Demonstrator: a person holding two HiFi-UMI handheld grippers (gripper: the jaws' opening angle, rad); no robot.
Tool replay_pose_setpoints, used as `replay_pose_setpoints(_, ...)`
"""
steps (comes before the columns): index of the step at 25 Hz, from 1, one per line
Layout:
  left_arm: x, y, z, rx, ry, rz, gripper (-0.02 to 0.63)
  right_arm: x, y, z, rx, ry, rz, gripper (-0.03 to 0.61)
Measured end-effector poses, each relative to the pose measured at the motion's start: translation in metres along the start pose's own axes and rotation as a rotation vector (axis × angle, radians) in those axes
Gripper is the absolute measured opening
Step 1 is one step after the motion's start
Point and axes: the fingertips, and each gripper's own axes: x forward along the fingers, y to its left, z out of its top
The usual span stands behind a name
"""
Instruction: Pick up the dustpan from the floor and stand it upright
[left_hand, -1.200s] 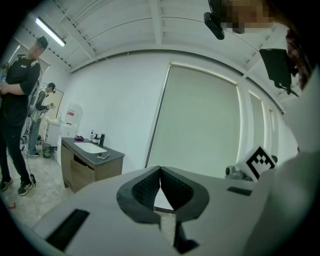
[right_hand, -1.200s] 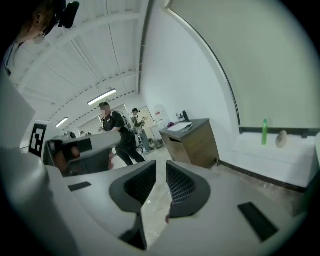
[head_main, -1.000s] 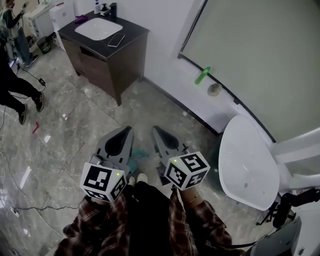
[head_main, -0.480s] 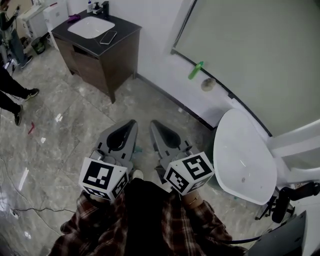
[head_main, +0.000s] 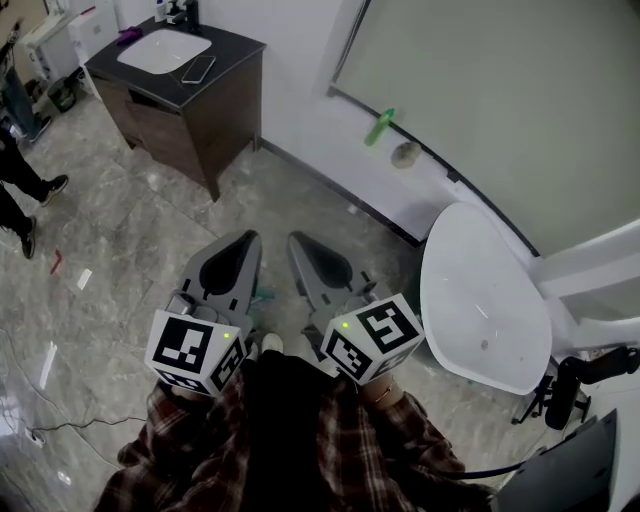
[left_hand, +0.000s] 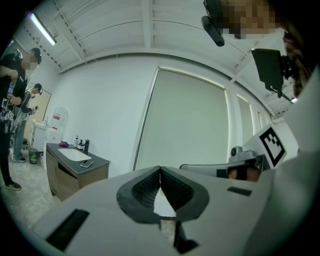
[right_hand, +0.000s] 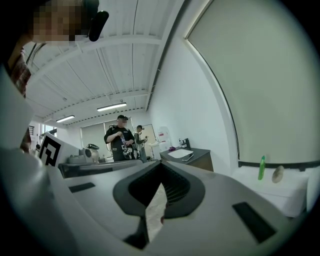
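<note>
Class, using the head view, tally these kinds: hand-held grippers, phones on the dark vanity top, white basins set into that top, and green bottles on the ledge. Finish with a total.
Grippers: 2 (left gripper, right gripper)
Phone: 1
Basin: 1
Green bottle: 1
Total: 5

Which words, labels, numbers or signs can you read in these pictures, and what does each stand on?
None can be read.
Cube on the left gripper: square black-and-white markers, no letters.
Cube on the right gripper: the same.
Red label on the white unit by the vanity: too small to read.
</note>
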Motion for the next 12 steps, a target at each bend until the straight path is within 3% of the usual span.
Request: replay_pose_setpoints(12, 0.008, 0.006, -0.002, 0.007, 0.015, 0.005, 0.012, 0.014, -0.004, -0.010, 0.073, 0.025, 0.026, 0.011)
